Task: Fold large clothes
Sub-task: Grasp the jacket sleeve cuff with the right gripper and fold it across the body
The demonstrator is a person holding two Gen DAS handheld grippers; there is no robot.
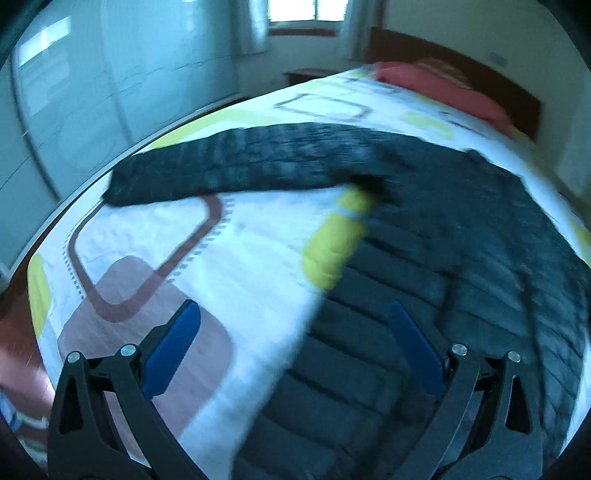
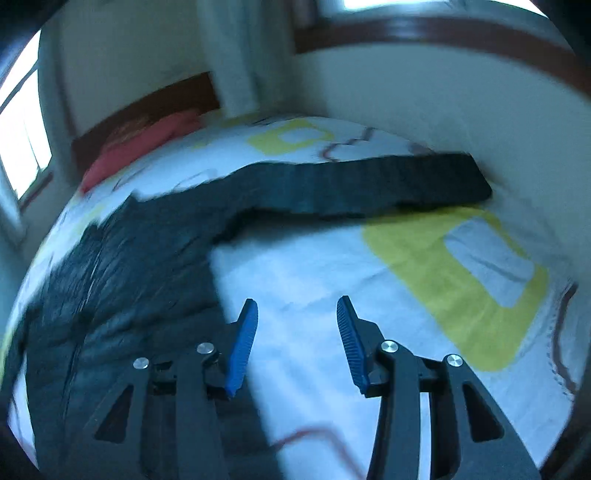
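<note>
Your left gripper (image 1: 293, 314) sits lowest in its view, its blue fingers (image 1: 173, 347) spread wide with nothing between them; under that gap the edge of the dark quilted jacket (image 1: 424, 266) meets the bed cover (image 1: 155, 236). To the left of the gripper you see the cover's brown rounded block and brown looping line on white. Past them, one sleeve (image 1: 229, 166) of the jacket stretches out flat toward the left edge of the bed. Moving right, a yellow patch of the cover shows just beside the jacket's side, and the body of the jacket then fills the right half of the view, lying flat. Far back on the right a red pillow (image 1: 439, 88) rests against the dark headboard (image 1: 461, 62), and a window (image 1: 306, 11) shows at the top.

From your right gripper's camera, the red pillow (image 2: 133, 151) lies at the far left by the headboard (image 2: 147, 99). The jacket body (image 2: 122, 280) covers the left part of the bed and runs under the left finger. Your right gripper (image 2: 297, 314) hangs with its fingers (image 2: 243, 343) parted to a middling gap, holding nothing, mostly over bare white bed cover (image 2: 306, 258). Beyond them the other sleeve (image 2: 388, 181) reaches out to the right, its end close to the wall. Right of the gripper, a large yellow square with a grey centre is printed on the cover. Both views are blurred, so finer detail of the fabric cannot be told.
</note>
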